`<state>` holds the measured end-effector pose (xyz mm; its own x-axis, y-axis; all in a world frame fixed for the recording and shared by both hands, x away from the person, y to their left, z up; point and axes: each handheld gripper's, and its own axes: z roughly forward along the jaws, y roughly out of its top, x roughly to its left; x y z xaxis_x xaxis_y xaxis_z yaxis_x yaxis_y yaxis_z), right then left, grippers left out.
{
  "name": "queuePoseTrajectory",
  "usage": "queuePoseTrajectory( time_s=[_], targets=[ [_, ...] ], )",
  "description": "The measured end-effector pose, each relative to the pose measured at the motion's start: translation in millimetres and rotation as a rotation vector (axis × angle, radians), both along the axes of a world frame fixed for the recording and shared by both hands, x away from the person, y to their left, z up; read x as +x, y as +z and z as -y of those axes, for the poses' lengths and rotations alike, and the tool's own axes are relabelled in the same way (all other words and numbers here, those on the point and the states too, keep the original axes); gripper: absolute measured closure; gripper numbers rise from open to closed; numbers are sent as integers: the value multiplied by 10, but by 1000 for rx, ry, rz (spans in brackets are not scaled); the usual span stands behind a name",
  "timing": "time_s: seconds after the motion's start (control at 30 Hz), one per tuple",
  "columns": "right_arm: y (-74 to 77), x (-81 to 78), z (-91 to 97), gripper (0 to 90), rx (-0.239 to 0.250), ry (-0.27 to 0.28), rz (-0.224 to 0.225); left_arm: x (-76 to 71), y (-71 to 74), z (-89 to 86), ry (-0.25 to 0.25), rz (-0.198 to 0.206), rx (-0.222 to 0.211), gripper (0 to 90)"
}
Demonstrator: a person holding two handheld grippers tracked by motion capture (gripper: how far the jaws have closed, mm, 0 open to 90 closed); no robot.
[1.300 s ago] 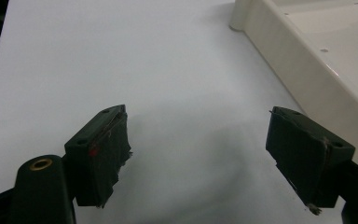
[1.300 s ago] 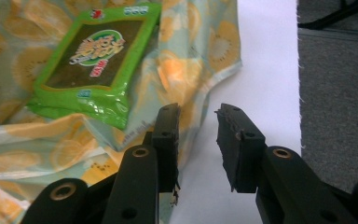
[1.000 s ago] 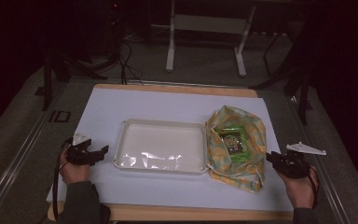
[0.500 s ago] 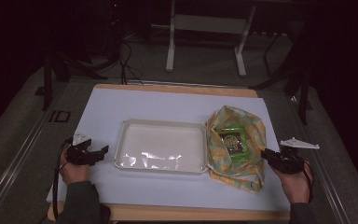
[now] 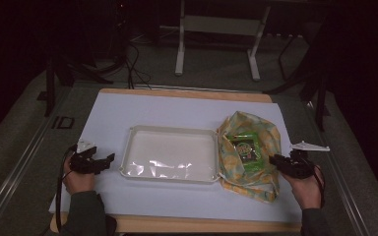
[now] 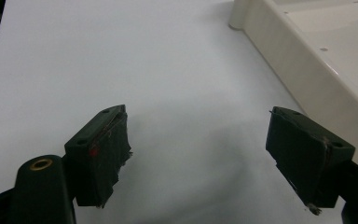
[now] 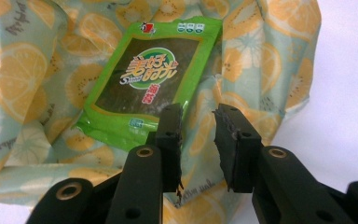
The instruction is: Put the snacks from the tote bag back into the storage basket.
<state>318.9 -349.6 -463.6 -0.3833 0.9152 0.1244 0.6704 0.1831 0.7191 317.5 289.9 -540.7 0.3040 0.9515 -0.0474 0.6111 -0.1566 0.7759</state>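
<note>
The right gripper (image 7: 198, 128), jaws just opening a little with nothing pinched between them, is approaching the green snack packet (image 7: 151, 79) lying on the fruit-print bag (image 5: 253, 160) near the tabletop's right edge; the packet's lettering is Chinese. The next move, by judgement, calls for straddling the packet's near edge. The left gripper (image 6: 200, 154) is resting spread and empty beside the white tray (image 5: 170, 157).

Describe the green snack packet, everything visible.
The green snack packet is a flat, glossy, rectangular plastic pouch with a dark window panel, a logo in yellow lettering and small icons along one edge. It lies tilted on the opened fruit-print cloth bag, right of the tray. The right gripper has its jaws slightly apart just short of its corner, gripping nothing.
</note>
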Motion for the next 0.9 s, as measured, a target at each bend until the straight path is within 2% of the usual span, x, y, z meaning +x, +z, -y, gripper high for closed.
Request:
queuePoseTrajectory(
  time_s=[0.47, 0.9],
  targets=[
    [-5, 168, -88, 691, 31, 17, -23, 2, 0, -1, -2, -2, -1, 215],
    [-17, 352, -200, 669, 55, 17, -66, 1, 0, -4, -3, -2, -2, 216]
  ],
)
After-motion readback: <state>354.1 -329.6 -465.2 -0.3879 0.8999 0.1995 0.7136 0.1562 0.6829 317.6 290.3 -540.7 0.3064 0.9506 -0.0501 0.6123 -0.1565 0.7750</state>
